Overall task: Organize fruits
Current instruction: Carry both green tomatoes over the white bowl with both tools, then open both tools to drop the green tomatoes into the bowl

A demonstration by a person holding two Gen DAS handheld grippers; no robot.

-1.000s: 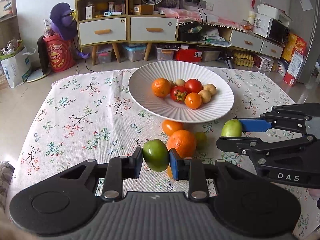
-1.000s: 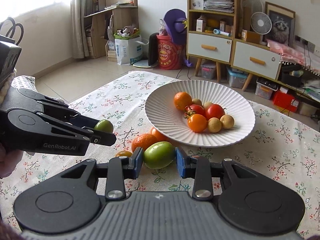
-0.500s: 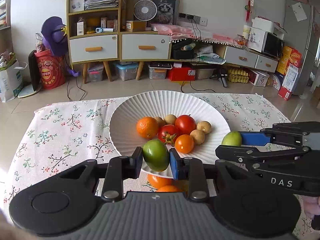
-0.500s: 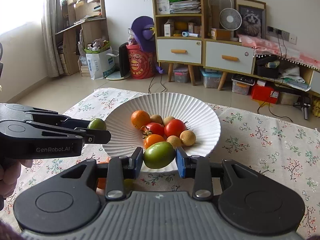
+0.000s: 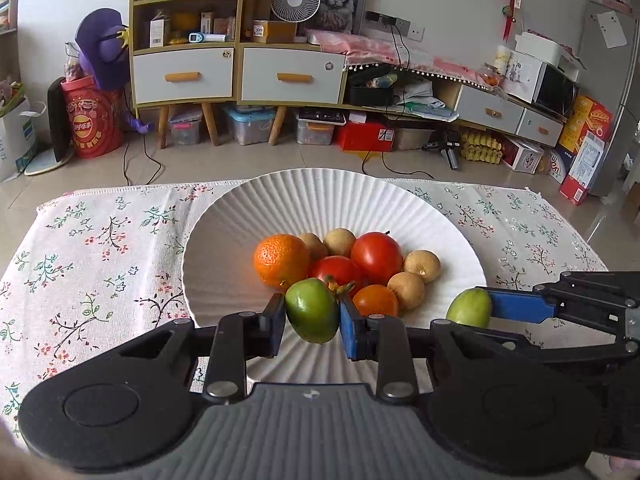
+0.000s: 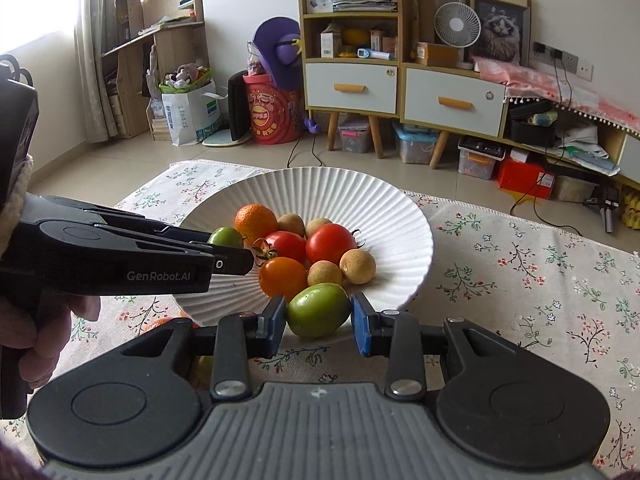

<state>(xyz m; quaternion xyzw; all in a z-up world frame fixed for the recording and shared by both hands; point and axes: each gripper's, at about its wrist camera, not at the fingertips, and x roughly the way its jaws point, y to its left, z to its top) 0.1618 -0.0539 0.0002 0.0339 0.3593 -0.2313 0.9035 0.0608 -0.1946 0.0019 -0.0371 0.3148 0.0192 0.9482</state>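
A white ribbed plate (image 5: pixel 360 208) (image 6: pixel 384 200) sits on the floral cloth and holds an orange (image 5: pixel 280 260), red tomatoes (image 5: pixel 378 254), an orange tomato (image 5: pixel 374 300) and several small tan fruits (image 5: pixel 422 266). My left gripper (image 5: pixel 312 314) is shut on a green tomato (image 5: pixel 312 310), held over the plate's near rim. My right gripper (image 6: pixel 318 314) is shut on a second green tomato (image 6: pixel 318 310) at the plate's near right edge. That gripper also shows at the right of the left wrist view (image 5: pixel 472 308), still clamping its green fruit.
The floral tablecloth (image 5: pixel 92 264) covers the table. An orange fruit (image 6: pixel 158 322) lies on the cloth behind my right gripper's body, mostly hidden. A person's hand (image 6: pixel 44 328) holds the left gripper. Cabinets (image 5: pixel 240 68) and floor clutter stand beyond the table's far edge.
Both grippers moved forward toward the plate with their green tomatoes. The loose oranges on the cloth have slipped out of sight beneath the gripper bodies.
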